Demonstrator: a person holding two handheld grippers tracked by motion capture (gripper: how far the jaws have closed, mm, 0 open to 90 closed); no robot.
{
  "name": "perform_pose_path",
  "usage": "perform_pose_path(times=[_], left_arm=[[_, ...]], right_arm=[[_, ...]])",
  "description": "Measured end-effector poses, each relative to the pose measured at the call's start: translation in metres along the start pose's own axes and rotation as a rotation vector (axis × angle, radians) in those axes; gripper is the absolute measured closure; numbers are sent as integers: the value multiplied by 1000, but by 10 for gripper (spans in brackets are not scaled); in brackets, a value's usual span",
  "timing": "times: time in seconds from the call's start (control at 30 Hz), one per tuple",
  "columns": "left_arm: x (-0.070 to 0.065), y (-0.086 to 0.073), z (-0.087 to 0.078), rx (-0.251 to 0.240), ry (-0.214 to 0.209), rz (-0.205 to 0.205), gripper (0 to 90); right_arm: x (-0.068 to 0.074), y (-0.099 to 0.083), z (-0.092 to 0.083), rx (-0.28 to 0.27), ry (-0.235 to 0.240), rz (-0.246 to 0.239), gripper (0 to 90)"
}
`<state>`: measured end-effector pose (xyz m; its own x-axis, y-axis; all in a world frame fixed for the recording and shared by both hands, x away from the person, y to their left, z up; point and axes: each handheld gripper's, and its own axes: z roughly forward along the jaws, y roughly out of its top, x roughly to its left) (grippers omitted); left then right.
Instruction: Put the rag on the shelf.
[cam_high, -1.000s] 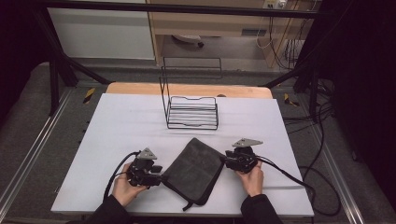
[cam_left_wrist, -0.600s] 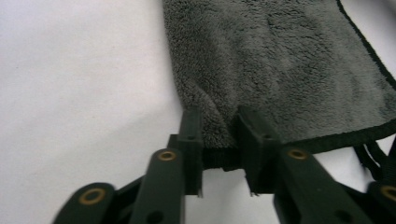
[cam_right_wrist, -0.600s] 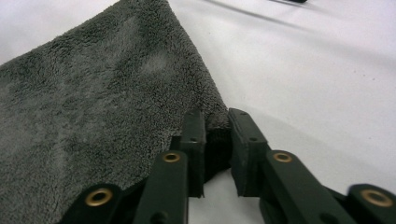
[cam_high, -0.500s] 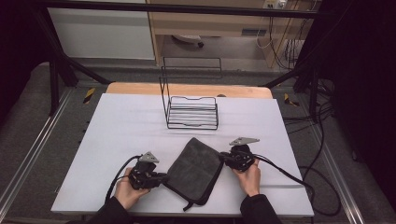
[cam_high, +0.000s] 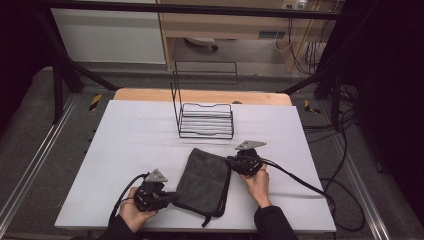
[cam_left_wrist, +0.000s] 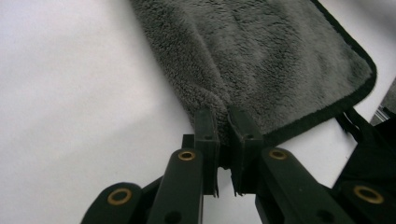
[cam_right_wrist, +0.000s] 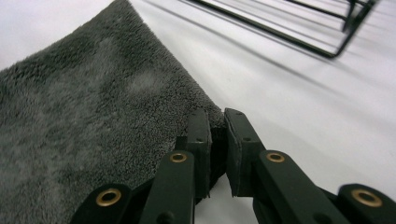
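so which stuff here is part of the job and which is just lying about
In the job:
- grey towel
- left tool, shut on the towel's near corner
- right tool, shut on its far corner

Lying about:
- black wire rack
- cables beside the table

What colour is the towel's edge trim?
Black, around the dark grey towel; clearest in the left gripper view.

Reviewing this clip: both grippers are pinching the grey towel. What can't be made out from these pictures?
- Towel underside and how many layers are folded: hidden by its own top layer, high view.
- Towel far edge: cut off by the frame in the left gripper view and the right gripper view.
- Left gripper and right gripper pads' bite depth: covered by pile.
- Wire rack far end: cut off by the top edge, right gripper view.
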<state>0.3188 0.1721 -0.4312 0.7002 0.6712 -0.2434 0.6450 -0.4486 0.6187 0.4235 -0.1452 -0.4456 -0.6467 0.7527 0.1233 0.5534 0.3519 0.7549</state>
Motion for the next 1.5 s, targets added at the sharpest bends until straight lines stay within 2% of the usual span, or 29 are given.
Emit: perform_pose_path(times=[0.13, 0.3, 0.47, 0.6, 0.67, 0.73, 0.77, 0.8, 0.87, 0.97, 1.13, 1.23, 1.43, 1.5], left_arm=[[-6, -5, -4, -7, 8, 11, 827], [-13, -12, -7, -12, 5, 10, 825], [-12, -16, -11, -11, -4, -1, 823], [-11, -17, -9, -20, -9, -6, 812], [-10, -17, -10, -19, -5, 8, 791], [-9, -16, -12, -29, 4, 16, 740], [-8, -16, -14, -33, 6, 20, 661], [-6, -15, -15, -44, 10, 22, 661], [0, -13, -20, -62, 15, 21, 597], [10, -9, -26, -84, 16, 14, 474], [27, -4, -27, -108, 31, -7, 350], [36, -2, -27, -113, 52, 3, 295], [49, 3, -25, -131, 79, 9, 218], [52, 7, -24, -125, 94, 24, 199]], right_arm=[[3, 7, 8, 2, 20, 2, 824], [11, 18, 18, 2, 40, -23, 825], [19, 27, 28, 12, 48, -64, 824], [18, 26, 32, 18, 51, -63, 813], [19, 26, 31, 12, 48, -65, 792], [19, 26, 28, 2, 45, -69, 750], [20, 27, 22, -10, 45, -75, 664], [20, 27, 22, -10, 45, -75, 664], [20, 27, 15, -24, 59, -72, 603], [18, 24, 3, -49, 80, -39, 457], [13, 13, -15, -66, 103, 0, 274], [11, 6, -20, -72, 110, 8, 146], [5, -9, -27, -77, 130, 34, 66], [3, -12, -30, -88, 134, 50, 57]])
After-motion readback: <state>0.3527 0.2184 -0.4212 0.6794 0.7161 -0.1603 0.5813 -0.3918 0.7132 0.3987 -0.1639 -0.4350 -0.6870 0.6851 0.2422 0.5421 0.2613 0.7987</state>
